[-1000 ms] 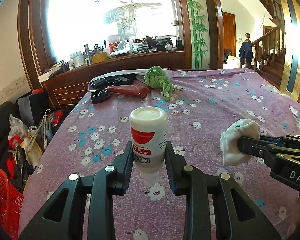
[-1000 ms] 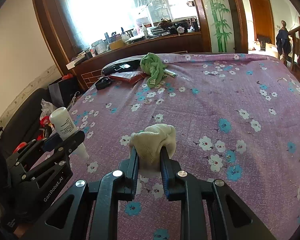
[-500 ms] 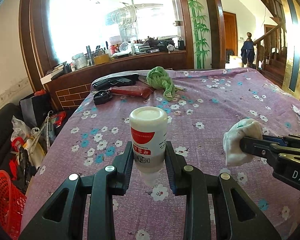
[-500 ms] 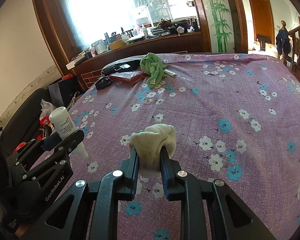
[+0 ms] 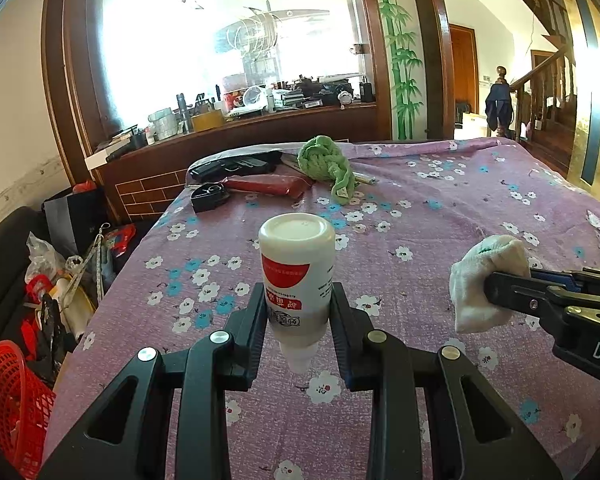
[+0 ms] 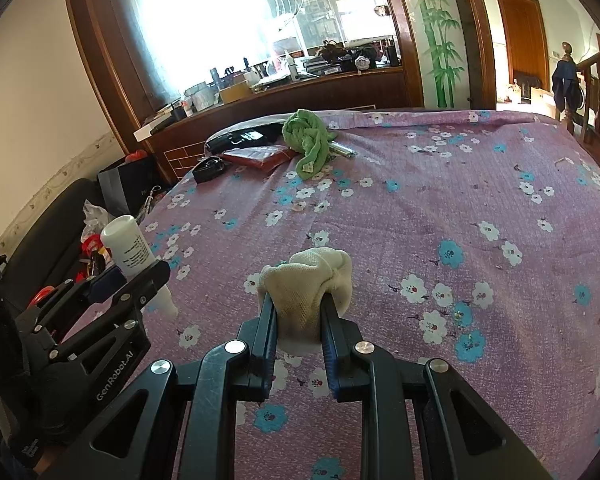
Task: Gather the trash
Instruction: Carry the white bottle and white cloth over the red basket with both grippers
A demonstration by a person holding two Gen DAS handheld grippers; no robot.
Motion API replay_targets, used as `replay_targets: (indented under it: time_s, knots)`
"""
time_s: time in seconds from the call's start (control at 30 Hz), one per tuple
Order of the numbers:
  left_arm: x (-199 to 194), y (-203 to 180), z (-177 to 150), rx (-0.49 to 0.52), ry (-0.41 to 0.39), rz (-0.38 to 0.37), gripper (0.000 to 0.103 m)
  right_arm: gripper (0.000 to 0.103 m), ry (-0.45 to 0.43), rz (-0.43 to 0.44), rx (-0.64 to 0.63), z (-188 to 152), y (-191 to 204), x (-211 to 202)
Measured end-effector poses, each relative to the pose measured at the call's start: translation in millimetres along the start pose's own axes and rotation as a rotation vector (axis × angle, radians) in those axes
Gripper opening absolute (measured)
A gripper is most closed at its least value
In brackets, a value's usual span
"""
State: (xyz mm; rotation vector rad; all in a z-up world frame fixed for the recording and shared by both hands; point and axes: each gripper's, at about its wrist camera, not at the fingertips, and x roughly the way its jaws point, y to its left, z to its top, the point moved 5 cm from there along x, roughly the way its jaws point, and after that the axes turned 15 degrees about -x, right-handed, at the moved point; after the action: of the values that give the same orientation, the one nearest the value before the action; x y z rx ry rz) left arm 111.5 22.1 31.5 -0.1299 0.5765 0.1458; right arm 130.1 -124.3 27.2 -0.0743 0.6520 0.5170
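Nothing has shifted since a second ago: both grippers hang steady above the floral purple bedspread [image 5: 440,208]. The left gripper [image 5: 298,320] stays clamped on an upside-down white bottle [image 5: 296,276]; the right gripper [image 6: 300,320] is still squeezing a wadded cream cloth [image 6: 306,284]. A green rag [image 5: 326,164] lies far up the bed.
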Motion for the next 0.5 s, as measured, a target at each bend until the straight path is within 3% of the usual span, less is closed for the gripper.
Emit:
replay_targets:
  time_s: [0.27,0.5]
  knots:
    - [-10.0,1.3,7.2,-0.014,-0.009,0.024,0.029,0.022,-0.038,-0.039,0.006,8.9,-1.7,-10.5]
    - [-51.8,20.1,7.4,-0.018,-0.043,0.041,0.029,0.022,-0.067,-0.017,0.029,17.3,10.1,-32.7]
